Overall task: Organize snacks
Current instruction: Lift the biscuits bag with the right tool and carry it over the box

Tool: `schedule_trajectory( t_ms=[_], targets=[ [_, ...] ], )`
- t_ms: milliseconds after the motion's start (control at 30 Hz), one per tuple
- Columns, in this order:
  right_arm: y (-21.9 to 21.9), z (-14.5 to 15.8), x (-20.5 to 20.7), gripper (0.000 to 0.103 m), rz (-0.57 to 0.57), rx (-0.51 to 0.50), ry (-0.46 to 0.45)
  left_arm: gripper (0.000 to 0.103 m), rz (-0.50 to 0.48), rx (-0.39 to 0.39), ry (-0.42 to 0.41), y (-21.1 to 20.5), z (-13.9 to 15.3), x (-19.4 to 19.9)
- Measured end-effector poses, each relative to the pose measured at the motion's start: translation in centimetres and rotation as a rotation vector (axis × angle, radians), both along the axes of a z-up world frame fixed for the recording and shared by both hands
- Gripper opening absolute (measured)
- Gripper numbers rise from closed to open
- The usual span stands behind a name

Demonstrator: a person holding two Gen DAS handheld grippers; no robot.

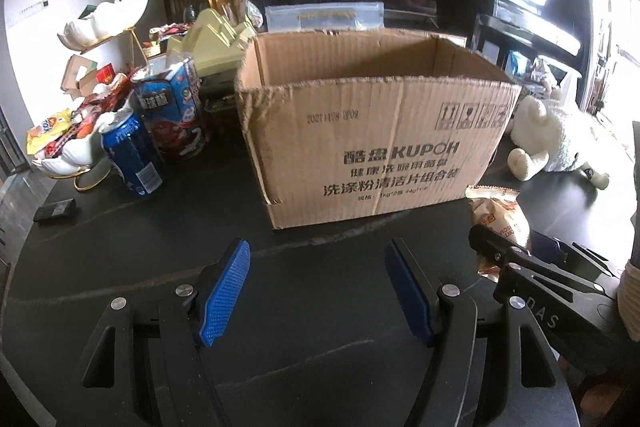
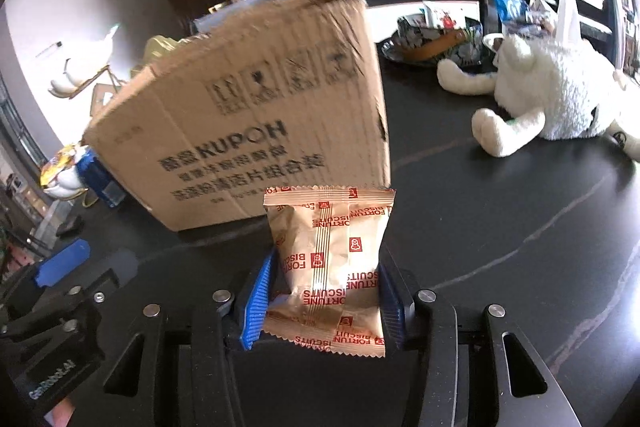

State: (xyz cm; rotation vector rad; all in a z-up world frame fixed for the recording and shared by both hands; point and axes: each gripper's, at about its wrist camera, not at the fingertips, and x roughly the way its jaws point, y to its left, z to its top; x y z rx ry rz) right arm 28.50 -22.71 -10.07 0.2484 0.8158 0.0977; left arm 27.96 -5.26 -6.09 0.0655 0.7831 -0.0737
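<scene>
The open brown corrugated cardboard box (image 1: 372,131), set toward the back of the dark worktop (image 1: 168,227), shows nothing inside as far as its visible inner walls go, so the sorting is judged barely begun. A glossy tan foil biscuit packet with red print (image 2: 328,259) is clamped upright between the blue pads of the right hand-held gripper (image 2: 322,291), just before the box's front right corner. The left hand-held gripper (image 1: 318,287) is held wide and empty. Loose snacks in the white shell-shaped dish (image 1: 68,155) at the left edge remain unsorted.

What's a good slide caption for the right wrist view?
Right gripper clamps a Fortune Biscuits packet before the cardboard box.
</scene>
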Motion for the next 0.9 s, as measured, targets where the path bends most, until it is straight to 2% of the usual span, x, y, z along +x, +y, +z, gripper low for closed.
schedule_trajectory(
  t_ms=[167, 433, 900],
  targets=[
    [0.8, 2.3, -0.8, 0.049, 0.009, -0.013, -0.035, 0.072, 0.003, -0.023, -0.037, 0.9, 1.9, -0.8],
    [1.7, 5.9, -1.8, 0.049, 0.012, -0.03, -0.088, 0.074, -0.005, -0.012, -0.085, 1.8, 4.8, -1.8],
    [2.8, 11.6, -1.5, 0.049, 0.009, -0.058, -0.154, 0.078, -0.043, 0.051, -0.159, 2.5, 9.8, -1.2]
  ],
)
